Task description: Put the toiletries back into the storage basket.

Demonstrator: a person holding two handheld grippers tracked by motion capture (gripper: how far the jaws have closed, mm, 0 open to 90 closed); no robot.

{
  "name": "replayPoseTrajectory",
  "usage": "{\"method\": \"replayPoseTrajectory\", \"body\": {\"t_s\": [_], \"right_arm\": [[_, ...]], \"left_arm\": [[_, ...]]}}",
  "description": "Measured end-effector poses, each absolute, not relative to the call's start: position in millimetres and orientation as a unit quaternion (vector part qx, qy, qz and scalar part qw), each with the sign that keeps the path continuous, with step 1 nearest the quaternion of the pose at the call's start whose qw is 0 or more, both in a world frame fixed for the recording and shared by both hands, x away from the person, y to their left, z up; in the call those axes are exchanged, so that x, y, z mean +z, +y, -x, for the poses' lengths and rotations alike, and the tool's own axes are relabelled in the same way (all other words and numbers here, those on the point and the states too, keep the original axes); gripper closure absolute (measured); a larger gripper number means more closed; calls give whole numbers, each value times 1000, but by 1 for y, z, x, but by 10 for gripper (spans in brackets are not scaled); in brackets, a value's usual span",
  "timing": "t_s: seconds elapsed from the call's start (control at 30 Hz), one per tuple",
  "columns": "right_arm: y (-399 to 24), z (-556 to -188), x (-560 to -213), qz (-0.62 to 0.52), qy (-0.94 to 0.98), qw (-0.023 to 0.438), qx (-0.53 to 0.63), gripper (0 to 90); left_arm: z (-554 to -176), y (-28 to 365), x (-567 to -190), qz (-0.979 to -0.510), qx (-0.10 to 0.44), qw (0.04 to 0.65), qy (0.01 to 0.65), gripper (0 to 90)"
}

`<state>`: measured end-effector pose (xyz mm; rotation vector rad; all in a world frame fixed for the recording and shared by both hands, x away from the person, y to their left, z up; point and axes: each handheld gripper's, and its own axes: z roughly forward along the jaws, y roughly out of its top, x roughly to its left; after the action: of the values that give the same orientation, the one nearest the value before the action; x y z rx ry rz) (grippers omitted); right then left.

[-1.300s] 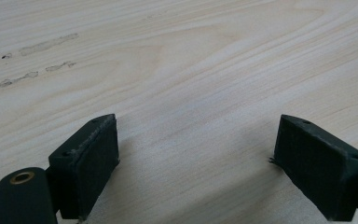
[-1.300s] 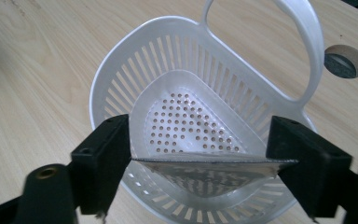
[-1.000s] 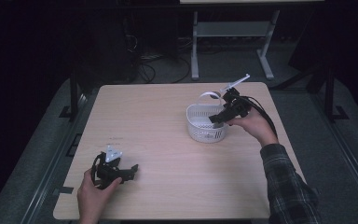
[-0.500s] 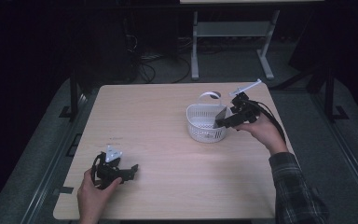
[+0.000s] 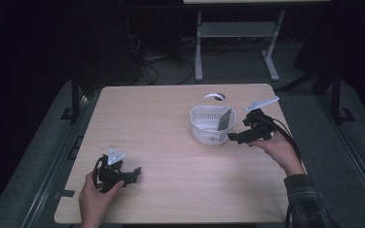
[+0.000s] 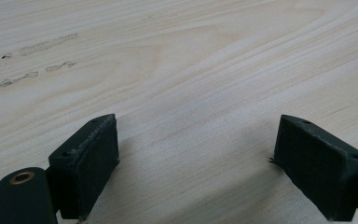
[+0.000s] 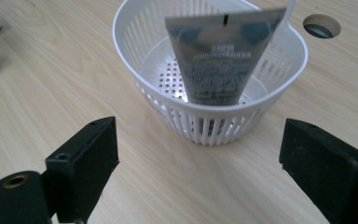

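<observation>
Across the middle of the high view spreads the pale wooden rectangular table (image 5: 171,142), its near edge cut off by the bottom of the frame; the room around it is too dark to read beyond a light metal stand (image 5: 237,33) at upper centre. Right of the table's centre stands the white slotted plastic basket (image 5: 211,126) with a looped handle, and inside it leans the grey squeeze tube (image 5: 225,118), crimped end up. In the right gripper view the tube's lower end sits on the basket floor behind the slats, blurred, and its print is too small to read. A round hole (image 7: 321,25) in the tabletop shows at the upper right of that view, partly cut by the frame edge.

At the right of the high view the right gripper (image 5: 235,137) lies low and level just beside the basket, pointing at its wall from the right, the hand wrapped behind it and a plaid sleeve cut off at the lower right. Its jaws stand wide apart with nothing between them, the basket sitting beyond them. At the lower left, well apart from the basket, the left gripper (image 5: 134,172) rests near the table's front edge, tilted down toward bare wood, jaws spread and empty.
</observation>
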<state>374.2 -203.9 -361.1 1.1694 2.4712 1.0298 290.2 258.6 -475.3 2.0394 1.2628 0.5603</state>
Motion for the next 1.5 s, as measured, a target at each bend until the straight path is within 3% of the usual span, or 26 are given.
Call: {"method": "replayPoseTrajectory", "body": {"t_s": [0.83, 1.5], "right_arm": [[-226, -307, -419, -412, 840, 130, 329, 113], [-239, -276, -457, -446, 831, 150, 298, 107]], "left_arm": [[-290, 259, -475, -781, 214, 332, 483, 127], [-290, 259, -475, -781, 214, 333, 483, 127]]}}
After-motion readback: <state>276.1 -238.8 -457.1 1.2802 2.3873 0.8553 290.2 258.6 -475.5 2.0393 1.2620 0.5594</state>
